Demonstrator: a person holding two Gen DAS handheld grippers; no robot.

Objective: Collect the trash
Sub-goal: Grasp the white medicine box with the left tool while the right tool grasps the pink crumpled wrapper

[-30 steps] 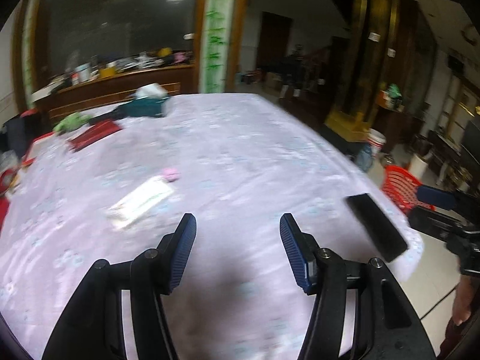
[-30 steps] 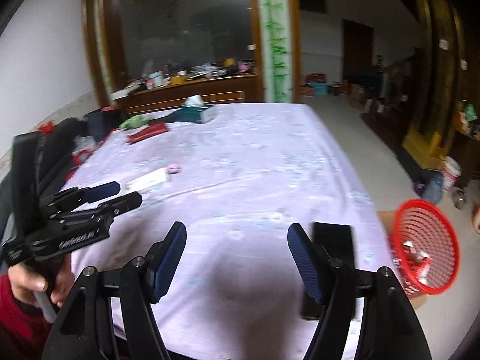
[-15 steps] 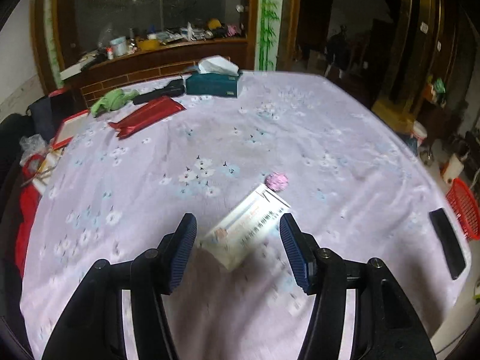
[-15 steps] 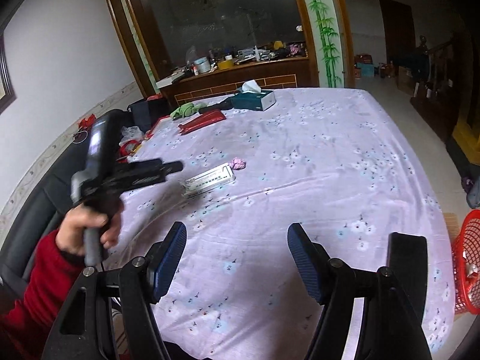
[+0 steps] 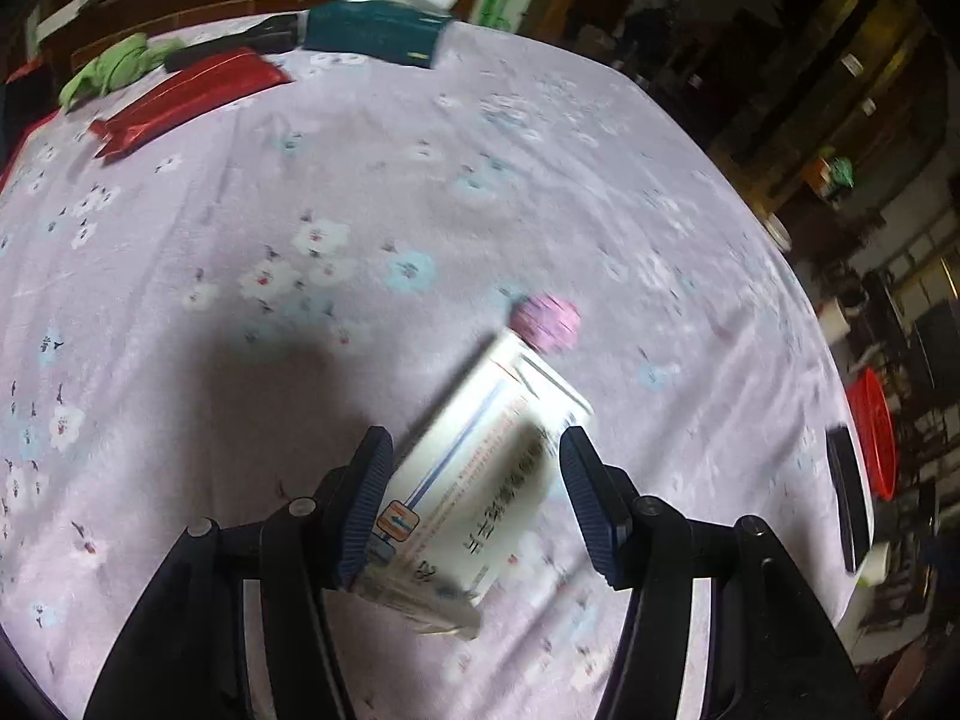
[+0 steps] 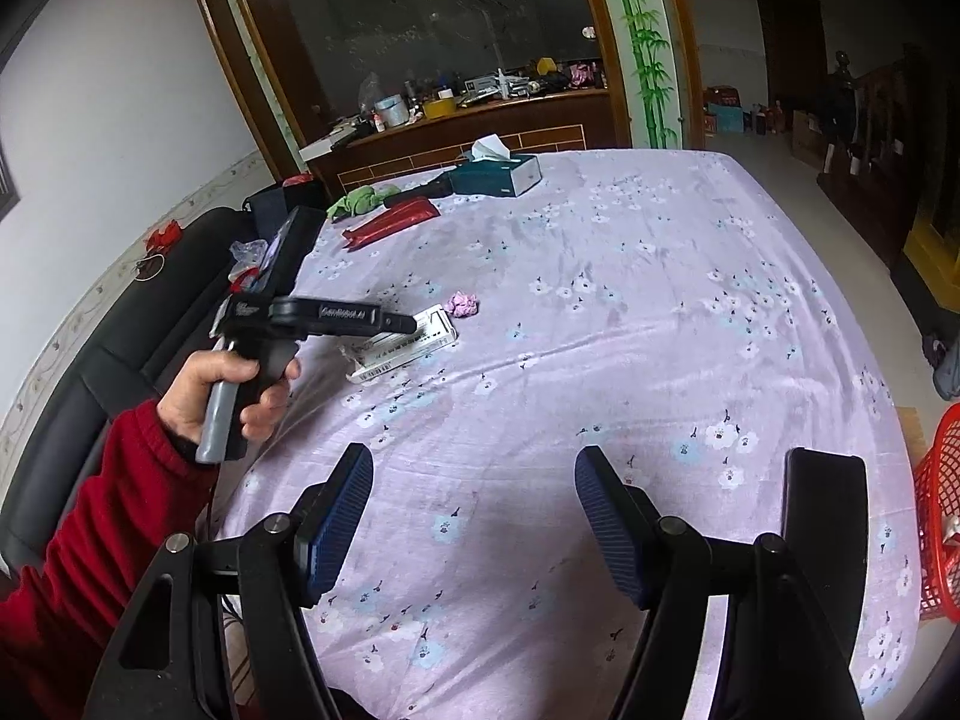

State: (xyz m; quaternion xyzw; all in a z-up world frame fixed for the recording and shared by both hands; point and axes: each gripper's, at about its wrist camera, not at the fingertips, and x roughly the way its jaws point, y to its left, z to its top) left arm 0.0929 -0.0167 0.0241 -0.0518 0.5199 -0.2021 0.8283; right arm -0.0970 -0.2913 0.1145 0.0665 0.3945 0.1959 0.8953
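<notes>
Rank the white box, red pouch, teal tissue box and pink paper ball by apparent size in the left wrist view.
1. white box, nearest the camera, so enlarged
2. red pouch and teal tissue box: too alike to rank
3. pink paper ball

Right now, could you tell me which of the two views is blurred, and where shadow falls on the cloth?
Left wrist view: motion blur smears the white box and its print, though the left gripper itself stays sharp; a dark shadow lies on the tablecloth to the left of the box. Right wrist view: sharp throughout, with evenly lit cloth and fisheye bending at the table's edges.
</notes>
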